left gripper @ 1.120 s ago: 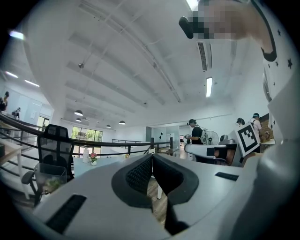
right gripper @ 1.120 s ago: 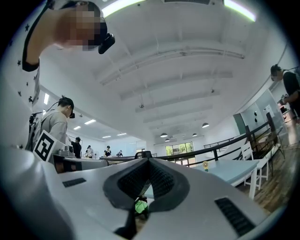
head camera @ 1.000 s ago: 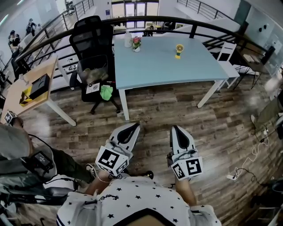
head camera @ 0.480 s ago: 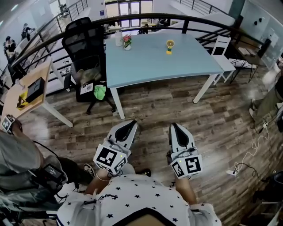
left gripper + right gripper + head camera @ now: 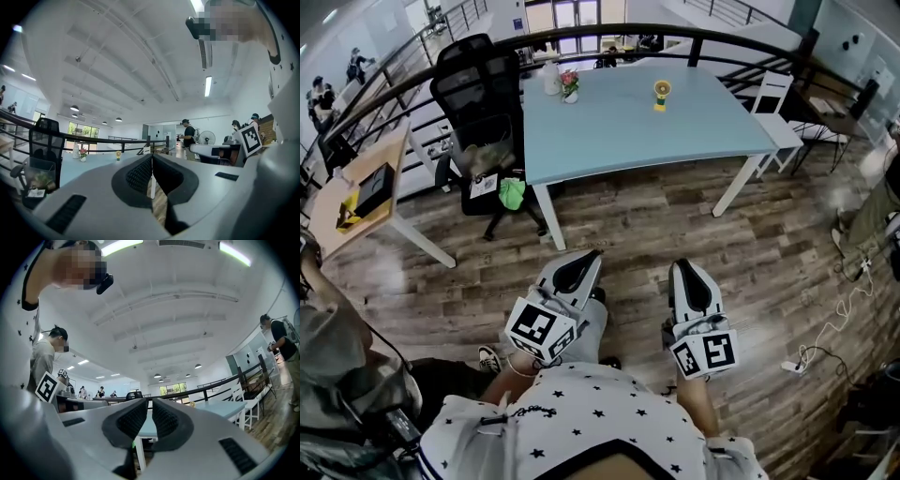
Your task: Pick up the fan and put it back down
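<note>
A small yellow fan [image 5: 661,94] stands upright on the far side of the light blue table [image 5: 637,141]. Both grippers hang over the wooden floor, well short of the table and pointing toward it. My left gripper [image 5: 586,255] is shut with nothing in it; its pads [image 5: 140,172] meet at the tip. My right gripper [image 5: 682,267] has just been opening, and a narrow gap shows between its pads [image 5: 133,420] with nothing in it. The fan [image 5: 118,154] appears tiny beyond the left gripper [image 5: 152,157]. It shows again as the fan [image 5: 191,404] past the right gripper [image 5: 150,401].
A white bottle [image 5: 550,81] and a flower pot [image 5: 571,89] stand at the table's far left. A black office chair [image 5: 483,112] sits left of the table and a white chair [image 5: 778,117] to its right. A wooden desk [image 5: 366,187] is at left, cables [image 5: 825,347] lie at right, and a railing [image 5: 609,36] runs behind.
In the head view both grippers have shifted a little to the right. The table and fan have slid left and up. The bystander at lower left has moved down the picture.
</note>
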The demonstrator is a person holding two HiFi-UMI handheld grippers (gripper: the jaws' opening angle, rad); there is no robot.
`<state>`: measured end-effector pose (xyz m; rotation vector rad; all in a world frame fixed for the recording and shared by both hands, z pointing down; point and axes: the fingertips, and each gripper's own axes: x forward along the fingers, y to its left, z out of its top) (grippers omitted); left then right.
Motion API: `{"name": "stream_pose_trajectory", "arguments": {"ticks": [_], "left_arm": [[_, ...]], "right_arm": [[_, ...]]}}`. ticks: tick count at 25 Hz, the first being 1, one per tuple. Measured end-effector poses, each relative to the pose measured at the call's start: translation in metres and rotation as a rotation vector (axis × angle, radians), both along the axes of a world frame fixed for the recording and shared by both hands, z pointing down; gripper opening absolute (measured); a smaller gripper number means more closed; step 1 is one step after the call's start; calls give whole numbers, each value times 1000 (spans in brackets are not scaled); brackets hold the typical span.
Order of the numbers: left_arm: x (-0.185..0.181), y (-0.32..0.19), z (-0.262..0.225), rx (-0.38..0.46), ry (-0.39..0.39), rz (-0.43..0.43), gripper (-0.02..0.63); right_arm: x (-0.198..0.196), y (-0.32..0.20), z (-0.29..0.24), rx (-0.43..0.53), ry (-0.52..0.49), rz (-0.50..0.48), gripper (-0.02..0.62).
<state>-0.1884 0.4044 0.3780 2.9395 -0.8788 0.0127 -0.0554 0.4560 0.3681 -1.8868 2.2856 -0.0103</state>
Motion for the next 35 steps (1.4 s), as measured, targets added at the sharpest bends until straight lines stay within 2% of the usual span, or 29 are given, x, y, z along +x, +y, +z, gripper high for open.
{"name": "stream_pose_trajectory", "arguments": {"ticks": [7, 12, 20, 27, 35], "left_arm": [[38, -35, 5, 18, 9, 93, 29], [60, -70, 2, 27, 38, 118, 29], [65, -140, 24, -18, 44, 78, 29], [78, -205, 24, -8, 38, 62, 29], [94, -275, 28, -40, 52, 86, 29]], "right_arm": [[26, -24, 0, -11, 30, 64, 23], [42, -56, 1, -22, 44, 82, 26], [55, -124, 16, -60, 39, 76, 37], [69, -190, 12, -78, 57, 67, 40], [86, -257, 8, -99, 70, 91, 41]]}}
